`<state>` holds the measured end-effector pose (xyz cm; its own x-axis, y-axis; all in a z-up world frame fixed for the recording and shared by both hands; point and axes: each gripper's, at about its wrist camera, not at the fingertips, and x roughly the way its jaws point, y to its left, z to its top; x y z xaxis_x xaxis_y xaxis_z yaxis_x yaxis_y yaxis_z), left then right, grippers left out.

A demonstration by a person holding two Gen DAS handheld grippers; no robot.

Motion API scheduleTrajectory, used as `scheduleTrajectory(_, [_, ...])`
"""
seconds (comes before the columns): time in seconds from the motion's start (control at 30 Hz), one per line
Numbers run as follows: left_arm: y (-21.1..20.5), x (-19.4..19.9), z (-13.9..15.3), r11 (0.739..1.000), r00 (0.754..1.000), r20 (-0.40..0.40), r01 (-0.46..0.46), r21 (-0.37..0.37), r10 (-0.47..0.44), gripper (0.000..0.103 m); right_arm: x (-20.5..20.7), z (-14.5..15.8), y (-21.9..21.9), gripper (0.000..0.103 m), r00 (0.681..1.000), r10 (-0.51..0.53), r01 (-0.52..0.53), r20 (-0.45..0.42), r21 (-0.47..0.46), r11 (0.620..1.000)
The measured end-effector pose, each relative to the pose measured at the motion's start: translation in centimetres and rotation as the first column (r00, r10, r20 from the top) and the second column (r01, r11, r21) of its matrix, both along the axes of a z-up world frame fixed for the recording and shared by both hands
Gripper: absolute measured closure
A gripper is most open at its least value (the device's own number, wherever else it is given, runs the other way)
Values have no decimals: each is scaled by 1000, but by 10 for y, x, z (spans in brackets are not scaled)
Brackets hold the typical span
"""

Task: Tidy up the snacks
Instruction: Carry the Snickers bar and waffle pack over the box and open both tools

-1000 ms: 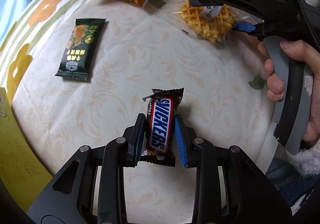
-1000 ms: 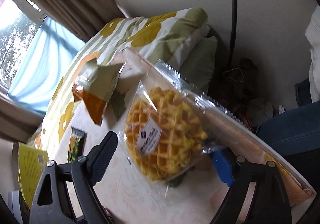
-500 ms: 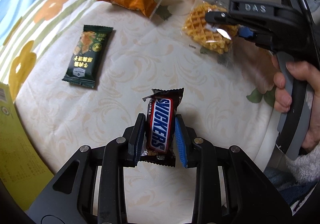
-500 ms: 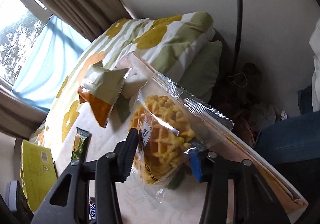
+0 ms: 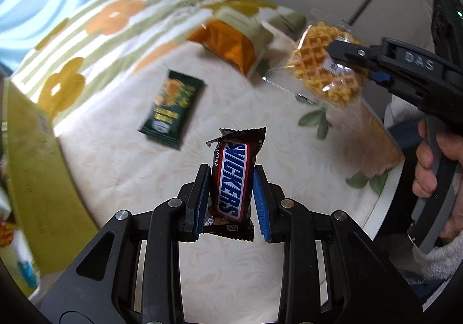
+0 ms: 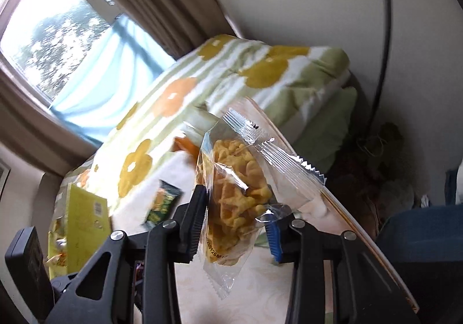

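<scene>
left gripper (image 5: 231, 199) jaws pinching Snickers bar (image 5: 233, 179) above the surface (image 5: 121, 167); right gripper (image 6: 235, 224) jaws clamped on bagged waffle (image 6: 234, 202), right of the bar; green snack pack (image 5: 170, 109) on surface, left of the bar

A cream, scroll-patterned tabletop (image 5: 121, 167) fills the middle of the left wrist frame. On it lie a dark green snack packet (image 5: 172, 112), centre left, and an orange-and-olive bag (image 5: 231, 44) near the top centre.

Bare tabletop (image 5: 121, 167) lies open at the middle; green biscuit pack (image 5: 173, 109), orange bag (image 5: 228, 44) crowd its far edge.
</scene>
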<state>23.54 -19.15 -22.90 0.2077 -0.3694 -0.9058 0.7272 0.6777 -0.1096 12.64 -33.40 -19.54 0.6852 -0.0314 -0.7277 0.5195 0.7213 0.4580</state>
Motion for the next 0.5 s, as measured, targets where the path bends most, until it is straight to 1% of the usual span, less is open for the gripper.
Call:
scheduleTrajectory(0.17, [18,0,32,994,992,60,-106,-39,109,77,6,34,11,68,993,100,-98,57,-32,995])
scheduleTrajectory(0.27, [31,1,50,982,978,99,-178,-58,183,77,13,55,22,68,980,176,-172,92,-51,984])
scheduleTrajectory(0.37, [50,4,70,965,958,126,-251,-77,259,77,26,74,38,68,957,262,-257,126,-56,965])
scheduleTrajectory(0.5, [82,12,94,935,921,164,-338,-108,352,77,42,94,62,68,923,348,-340,162,-76,937])
